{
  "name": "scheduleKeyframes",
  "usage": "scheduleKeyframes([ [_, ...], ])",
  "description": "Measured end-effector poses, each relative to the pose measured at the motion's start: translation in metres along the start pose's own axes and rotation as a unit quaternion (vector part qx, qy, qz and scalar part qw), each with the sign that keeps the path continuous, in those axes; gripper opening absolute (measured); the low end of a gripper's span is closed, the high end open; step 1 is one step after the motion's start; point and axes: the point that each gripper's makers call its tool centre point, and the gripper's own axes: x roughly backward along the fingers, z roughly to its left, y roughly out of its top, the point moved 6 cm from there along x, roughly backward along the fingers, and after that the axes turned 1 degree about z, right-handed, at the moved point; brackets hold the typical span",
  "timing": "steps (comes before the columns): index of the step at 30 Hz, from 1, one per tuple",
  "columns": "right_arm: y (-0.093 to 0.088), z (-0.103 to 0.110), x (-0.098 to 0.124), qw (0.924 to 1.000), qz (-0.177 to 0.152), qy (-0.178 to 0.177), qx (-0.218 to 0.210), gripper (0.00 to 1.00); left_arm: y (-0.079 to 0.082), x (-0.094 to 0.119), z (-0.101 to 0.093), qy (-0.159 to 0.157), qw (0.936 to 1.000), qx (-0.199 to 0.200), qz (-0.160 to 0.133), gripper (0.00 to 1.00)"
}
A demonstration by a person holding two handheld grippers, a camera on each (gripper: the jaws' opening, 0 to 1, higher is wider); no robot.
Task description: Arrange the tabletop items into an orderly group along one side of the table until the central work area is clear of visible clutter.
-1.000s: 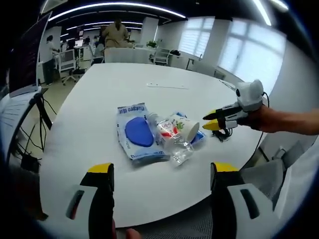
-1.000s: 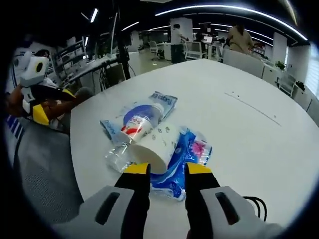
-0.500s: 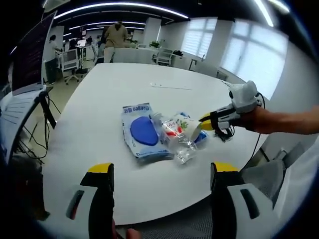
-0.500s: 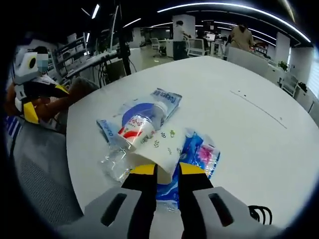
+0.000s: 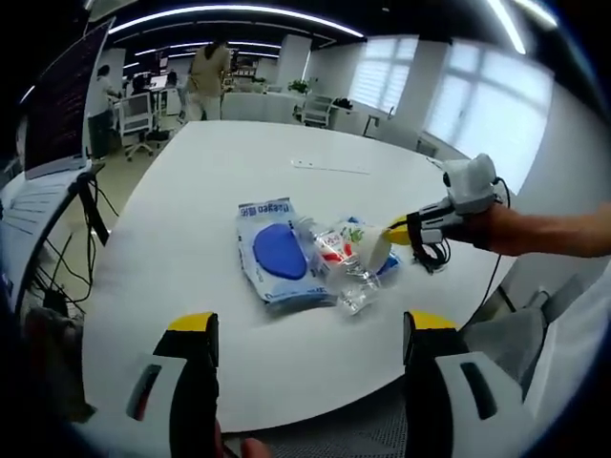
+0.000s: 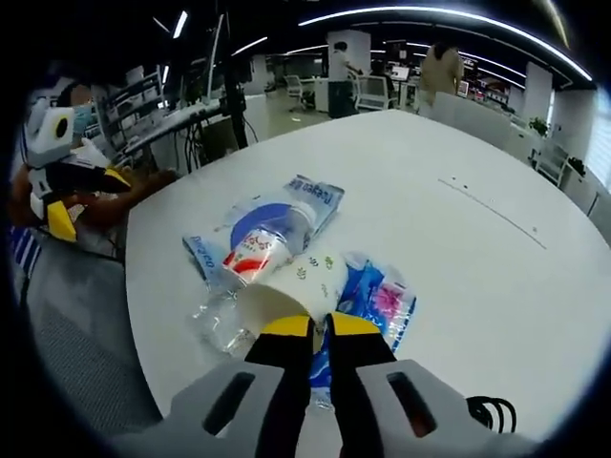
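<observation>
The right tool [image 6: 320, 324] is pinched nearly shut on the rim of the paper cup [image 6: 291, 286], which lies on its side atop the clutter near the bench [image 6: 458, 248] edge, mouth toward the tool. The left tool [image 5: 310, 329] hangs wide open, empty, farther off. The blue wipes pack [image 5: 277, 258] carries print too small to read.

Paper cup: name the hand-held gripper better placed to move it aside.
Right. The right hand-held gripper is pinched on the paper cup rim; the left hand-held gripper is open, short of the pile.
</observation>
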Motion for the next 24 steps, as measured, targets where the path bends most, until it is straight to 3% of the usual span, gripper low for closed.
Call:
scheduleKeyframes([
  [15, 0.018, -0.008, 0.005, 0.9998, -0.011, -0.011, -0.011, 0.0, 0.004, -0.002, 0.003, -0.003, 1.0, 0.003, -0.007, 0.81],
  [24, 0.04, -0.016, -0.001, 0.9986, -0.025, -0.014, -0.045, 0.0, 0.003, -0.002, 0.008, -0.005, 0.9999, 0.005, -0.008, 0.81],
])
